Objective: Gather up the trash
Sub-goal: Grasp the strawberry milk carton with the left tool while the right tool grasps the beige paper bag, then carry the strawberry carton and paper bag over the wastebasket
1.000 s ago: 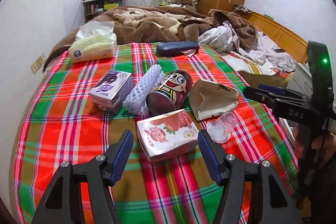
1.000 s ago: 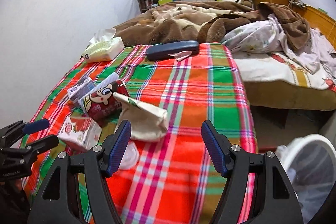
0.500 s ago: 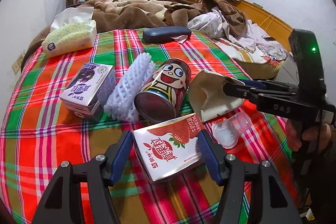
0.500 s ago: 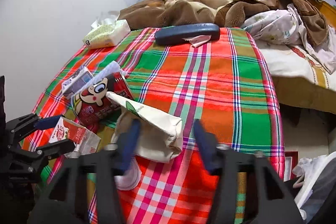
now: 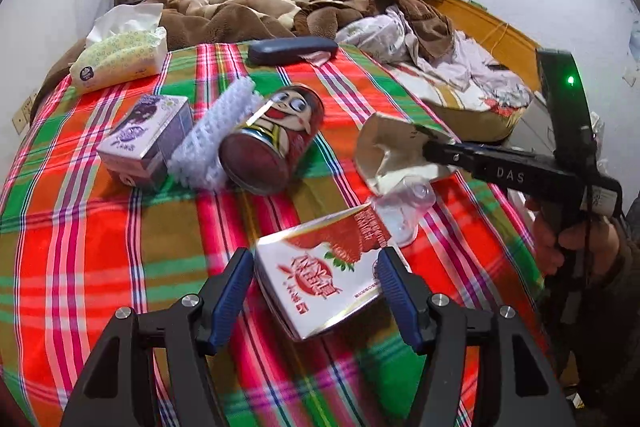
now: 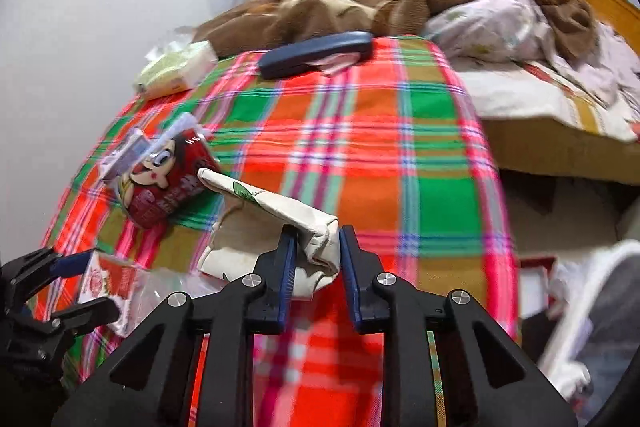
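right hand-held gripper (image 6: 316,259) pinching crumpled beige paper bag (image 6: 276,223) (green print); left hand-held gripper (image 5: 316,279) spread around strawberry carton (image 5: 328,275).

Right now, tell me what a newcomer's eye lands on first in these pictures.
First the loud plaid blanket in red, green and orange, littered with trash. At its middle lies a red cartoon-face can on its side, against a white foam net. Nearest, the left claw stands open around a strawberry milk carton, while the right claw pinches a crumpled paper bag.
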{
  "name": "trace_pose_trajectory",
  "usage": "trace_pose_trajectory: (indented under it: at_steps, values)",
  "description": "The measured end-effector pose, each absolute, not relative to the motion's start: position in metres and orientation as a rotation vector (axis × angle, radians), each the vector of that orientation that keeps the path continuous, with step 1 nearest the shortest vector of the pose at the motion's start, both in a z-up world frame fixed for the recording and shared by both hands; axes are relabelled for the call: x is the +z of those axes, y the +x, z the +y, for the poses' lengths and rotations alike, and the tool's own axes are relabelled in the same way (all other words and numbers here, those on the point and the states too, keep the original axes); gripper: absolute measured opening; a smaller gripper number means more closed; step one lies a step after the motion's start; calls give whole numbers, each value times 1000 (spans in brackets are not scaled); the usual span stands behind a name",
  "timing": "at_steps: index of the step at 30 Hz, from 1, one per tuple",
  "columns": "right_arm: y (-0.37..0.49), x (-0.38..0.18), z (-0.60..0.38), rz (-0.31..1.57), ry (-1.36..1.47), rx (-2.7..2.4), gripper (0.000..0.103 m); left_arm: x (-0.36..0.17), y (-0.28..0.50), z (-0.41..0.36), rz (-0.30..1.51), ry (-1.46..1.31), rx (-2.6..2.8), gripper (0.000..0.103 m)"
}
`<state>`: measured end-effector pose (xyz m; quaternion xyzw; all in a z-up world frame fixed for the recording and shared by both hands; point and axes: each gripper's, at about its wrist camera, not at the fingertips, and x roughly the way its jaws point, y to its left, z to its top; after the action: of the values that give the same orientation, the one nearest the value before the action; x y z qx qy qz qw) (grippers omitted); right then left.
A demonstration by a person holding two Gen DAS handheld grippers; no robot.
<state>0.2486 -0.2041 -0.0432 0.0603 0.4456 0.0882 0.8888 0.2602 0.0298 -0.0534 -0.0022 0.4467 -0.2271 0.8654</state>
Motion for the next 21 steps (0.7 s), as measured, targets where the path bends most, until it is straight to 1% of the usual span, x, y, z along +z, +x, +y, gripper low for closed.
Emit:
trace_pose_trajectory:
  at_steps: [9,18,19,20,21]
  values:
    - [218,-43,-218,951,154,136,23,-50,239,25,941,14,-494,65]
    - [205,-43,-222,962,116,197,24,-47,222,35,942,-13,-505,65]
    - [202,-42,-222,956,101,203,28,-46,220,36,939,-10,-508,65]
    - [200,-41,-221,949,85,210,42,-45,218,38,937,-7,-508,65]
    - [198,-39,-222,934,69,226,51,-44,216,39,929,1,-508,65]
